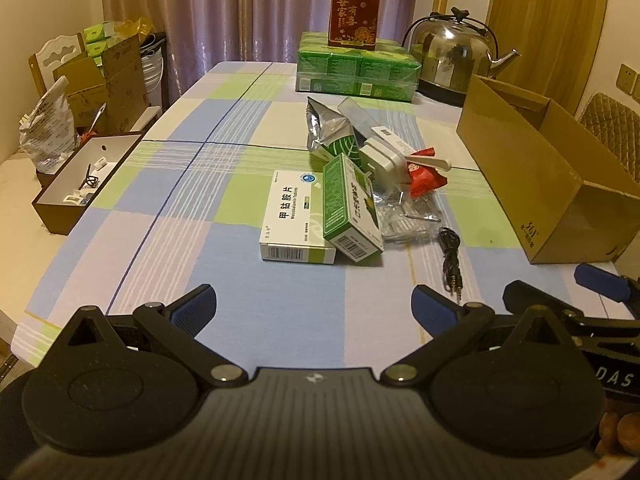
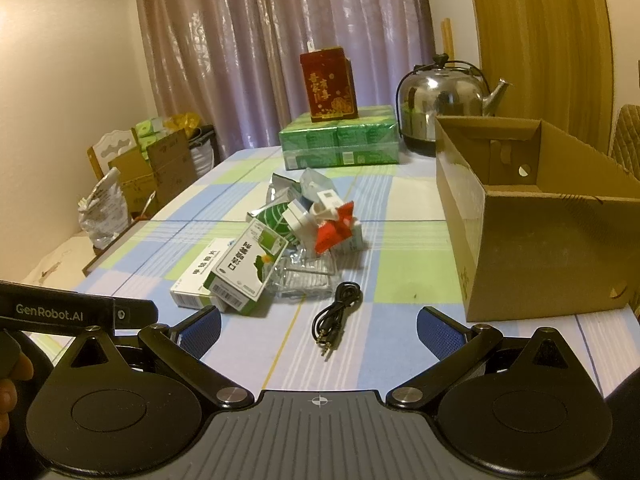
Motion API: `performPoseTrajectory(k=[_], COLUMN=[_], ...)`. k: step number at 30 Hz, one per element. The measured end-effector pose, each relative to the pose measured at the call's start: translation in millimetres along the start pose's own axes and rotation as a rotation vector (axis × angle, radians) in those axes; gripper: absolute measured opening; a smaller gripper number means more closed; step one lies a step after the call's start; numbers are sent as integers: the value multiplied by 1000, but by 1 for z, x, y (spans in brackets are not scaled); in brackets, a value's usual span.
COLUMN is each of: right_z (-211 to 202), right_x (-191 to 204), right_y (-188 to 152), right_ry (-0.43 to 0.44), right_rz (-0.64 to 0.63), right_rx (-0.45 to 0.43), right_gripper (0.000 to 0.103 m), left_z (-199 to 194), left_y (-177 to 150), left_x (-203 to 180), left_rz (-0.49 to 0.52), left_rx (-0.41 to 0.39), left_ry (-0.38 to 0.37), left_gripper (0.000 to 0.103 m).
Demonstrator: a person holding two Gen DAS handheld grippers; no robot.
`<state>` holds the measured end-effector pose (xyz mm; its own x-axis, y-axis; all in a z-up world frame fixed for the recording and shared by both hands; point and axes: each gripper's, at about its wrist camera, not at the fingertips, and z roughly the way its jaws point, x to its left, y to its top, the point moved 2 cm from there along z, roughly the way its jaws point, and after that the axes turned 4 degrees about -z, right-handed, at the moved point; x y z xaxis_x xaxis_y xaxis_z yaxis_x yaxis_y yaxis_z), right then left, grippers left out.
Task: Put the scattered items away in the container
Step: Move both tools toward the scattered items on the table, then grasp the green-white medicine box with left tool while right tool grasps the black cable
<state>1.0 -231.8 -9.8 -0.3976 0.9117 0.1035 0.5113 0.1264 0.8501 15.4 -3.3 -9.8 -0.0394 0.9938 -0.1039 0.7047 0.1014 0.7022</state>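
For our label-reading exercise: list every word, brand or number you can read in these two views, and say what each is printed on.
"GenRobot.AI": on the left claw's black bar, seen from the right wrist.
"DAS": on the right claw's body, seen from the left wrist; cut off at the edge.
"吾家有喜": gold characters on the red box.
"甲钴胺片": on the white box.
Green box: characters and barcode digits too blurred to read.
Carton: printed mark too small.

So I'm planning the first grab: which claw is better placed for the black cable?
Right claw: open, with the cable just ahead between its fingers. The left claw faces the boxes.
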Motion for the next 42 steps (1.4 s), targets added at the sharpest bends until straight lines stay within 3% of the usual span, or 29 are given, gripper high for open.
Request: performPoseTrajectory(k=[10,21,30,42], right_z=[5,45,94,127], right_x=[1,-5,-6,-8], right_y=[5,19,13,2], right_ry=[-38,-55,-51,-71], right_rz=[-15,-30,-5,-4], right_rx=[28,82,178,247], right_gripper=[101,100,65,46], left_z=[-7,23,64,98], left_y=[21,60,57,53], left_x=[1,19,4,-16], left_rz=[50,136,266,382], left_rx=[-40,-53,-8,0], left_ry=[-41,-67,-68,-49], left_gripper=[102,102,102,102])
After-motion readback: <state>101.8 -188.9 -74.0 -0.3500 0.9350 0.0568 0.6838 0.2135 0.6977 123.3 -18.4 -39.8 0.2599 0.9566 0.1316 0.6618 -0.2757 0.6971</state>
